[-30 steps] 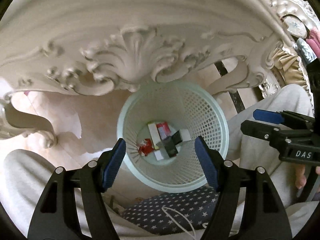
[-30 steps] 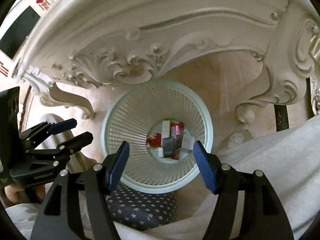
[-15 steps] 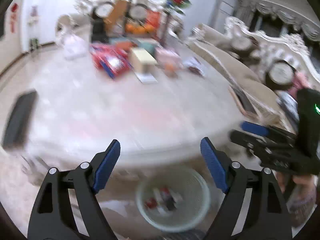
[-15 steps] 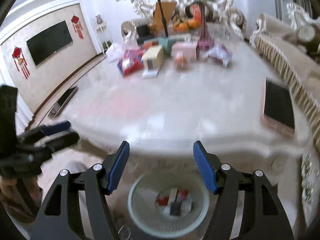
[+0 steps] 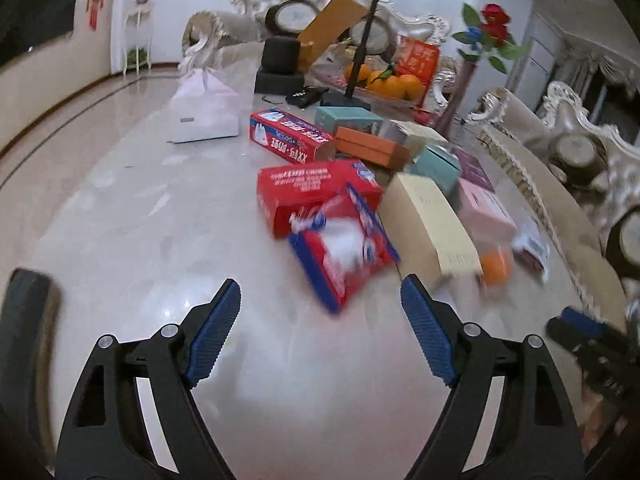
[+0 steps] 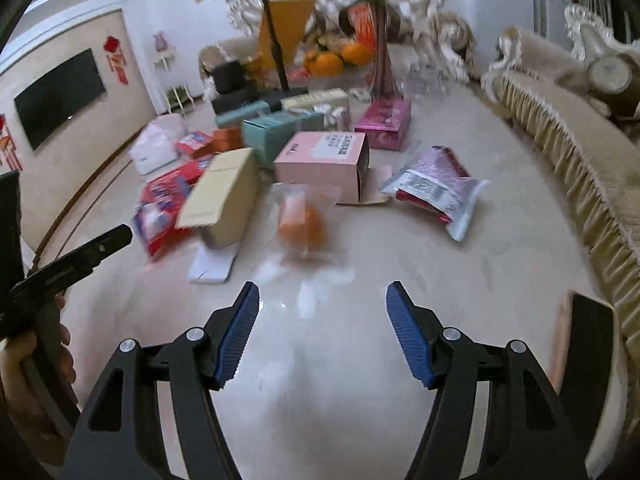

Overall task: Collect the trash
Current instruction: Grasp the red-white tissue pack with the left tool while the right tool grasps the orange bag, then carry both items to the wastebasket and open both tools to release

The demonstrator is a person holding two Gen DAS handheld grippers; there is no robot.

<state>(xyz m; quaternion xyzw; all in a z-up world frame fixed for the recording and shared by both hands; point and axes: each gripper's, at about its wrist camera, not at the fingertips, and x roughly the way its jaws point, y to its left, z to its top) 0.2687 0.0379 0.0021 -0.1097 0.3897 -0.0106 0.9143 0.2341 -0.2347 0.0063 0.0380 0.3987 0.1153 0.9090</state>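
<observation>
both cameras have swung up from the white basket under the table a second ago to the marble table (image 5: pixel 132 216) top, so another pick looks due. the left gripper (image 5: pixel 320 328) and right gripper (image 6: pixel 322 330) hover wide and empty near its front edge. trash lies just ahead: a red and blue pack (image 5: pixel 344 256), a clear orange wrapper (image 6: pixel 302 224), with a purple pouch (image 6: pixel 436 188) farther right.

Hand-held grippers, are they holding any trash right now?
No. The left hand-held gripper and the right hand-held gripper are both open and empty above the table.
</observation>
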